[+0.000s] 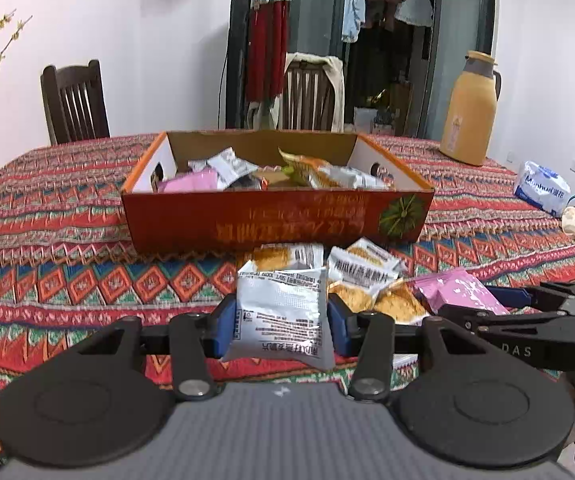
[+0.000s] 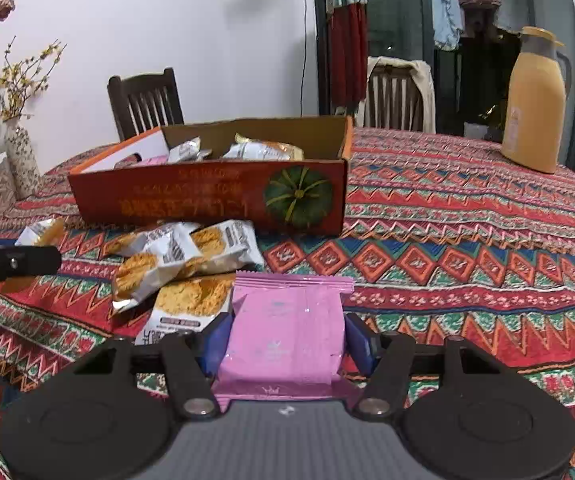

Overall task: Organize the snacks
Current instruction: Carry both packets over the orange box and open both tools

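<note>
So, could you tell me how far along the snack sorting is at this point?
Partly done. Several packets already lie in the orange box. In hand: the left gripper is shut on a white packet, the right gripper on a pink packet. Left: a pile of biscuit packets on the tablecloth.

At twelve o'clock the open box (image 1: 275,216) blocks the way, loose snack packets (image 2: 183,256) heaped before it. Bare counter (image 2: 467,264) lies open toward two o'clock, short of the flask (image 2: 535,104).

The right gripper (image 1: 487,304) carries the letters "DAS". The tissue pack (image 1: 543,188) shows a brand beginning "Manhu"; other print is unreadable.
</note>
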